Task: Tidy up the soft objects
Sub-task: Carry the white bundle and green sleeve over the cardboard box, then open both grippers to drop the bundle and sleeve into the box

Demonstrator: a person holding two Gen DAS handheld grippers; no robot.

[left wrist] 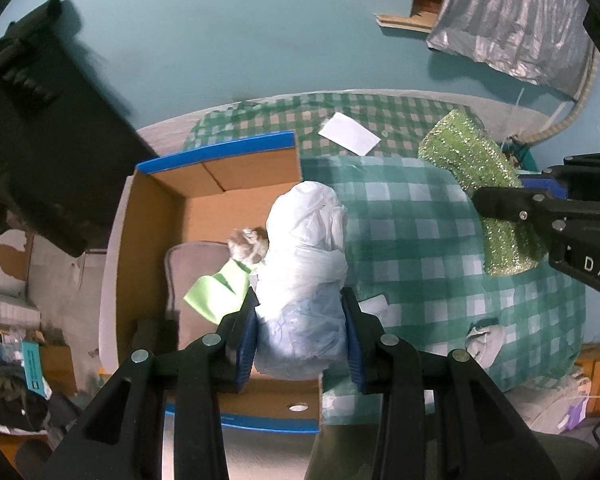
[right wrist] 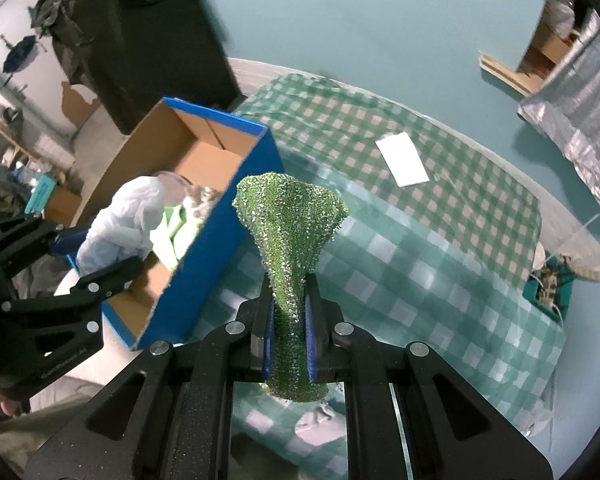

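My left gripper (left wrist: 300, 312) is shut on a white plastic bag bundle (left wrist: 306, 248) and holds it over the right edge of a blue-rimmed cardboard box (left wrist: 204, 216). The box holds a light green cloth (left wrist: 216, 288), a fuzzy beige item (left wrist: 246, 244) and a grey item (left wrist: 192, 256). My right gripper (right wrist: 288, 312) is shut on a glittery green sponge cloth (right wrist: 288, 232), raised above the checked tablecloth just right of the box (right wrist: 204, 236). The bag (right wrist: 120, 220) and left gripper (right wrist: 96, 264) show in the right wrist view; the green sponge cloth (left wrist: 480, 168) shows at right in the left wrist view.
A green checked cloth (left wrist: 420, 232) covers the table, with a white card (left wrist: 350, 134) at the back and a grey rag (left wrist: 488, 340) near the front. A dark cabinet (left wrist: 32, 120) stands left, silver sheeting (left wrist: 516, 20) hangs at right.
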